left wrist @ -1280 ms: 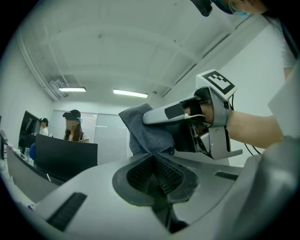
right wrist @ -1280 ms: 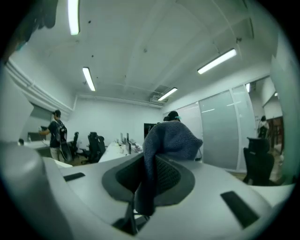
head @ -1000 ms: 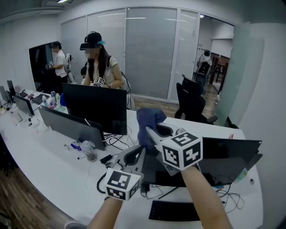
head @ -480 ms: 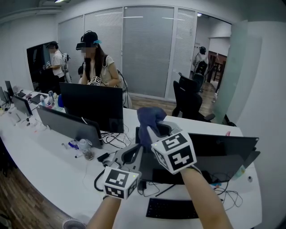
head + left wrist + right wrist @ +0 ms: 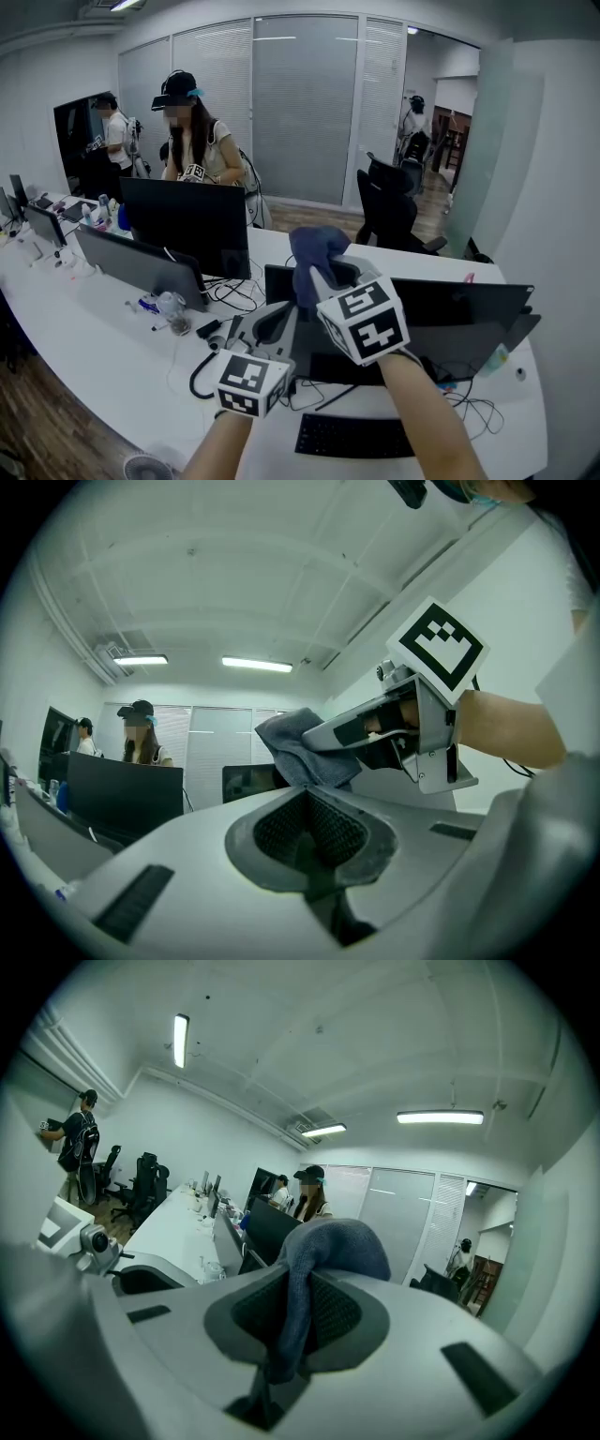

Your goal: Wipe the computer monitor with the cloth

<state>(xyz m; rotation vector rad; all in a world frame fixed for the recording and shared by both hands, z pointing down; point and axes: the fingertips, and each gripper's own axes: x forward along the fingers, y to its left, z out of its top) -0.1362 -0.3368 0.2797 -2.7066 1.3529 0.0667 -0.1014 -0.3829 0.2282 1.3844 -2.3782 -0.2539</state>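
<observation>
A blue-grey cloth (image 5: 316,246) is bunched in my right gripper (image 5: 320,273), which is shut on it and held up over the desk. In the right gripper view the cloth (image 5: 333,1241) hangs out of the right gripper (image 5: 305,1274) between the dark pads. Just beyond it stands a dark computer monitor (image 5: 459,314), seen from behind. My left gripper (image 5: 270,326) is lower and to the left, shut with nothing in it. In the left gripper view, the left gripper (image 5: 307,803) looks up at the cloth (image 5: 292,744) and the right gripper (image 5: 317,741).
A keyboard (image 5: 352,436) lies near the front edge of the white desk (image 5: 94,342). Two more monitors (image 5: 183,225) (image 5: 141,265) stand at the left with cables (image 5: 225,292) and a small bottle (image 5: 172,307). A person in a cap (image 5: 192,141) stands behind them. An office chair (image 5: 389,211) is beyond the desk.
The view has drifted a little right and nearer the desk, so more of the monitor and keyboard shows. Both grippers keep their pose; the cloth stays held.
</observation>
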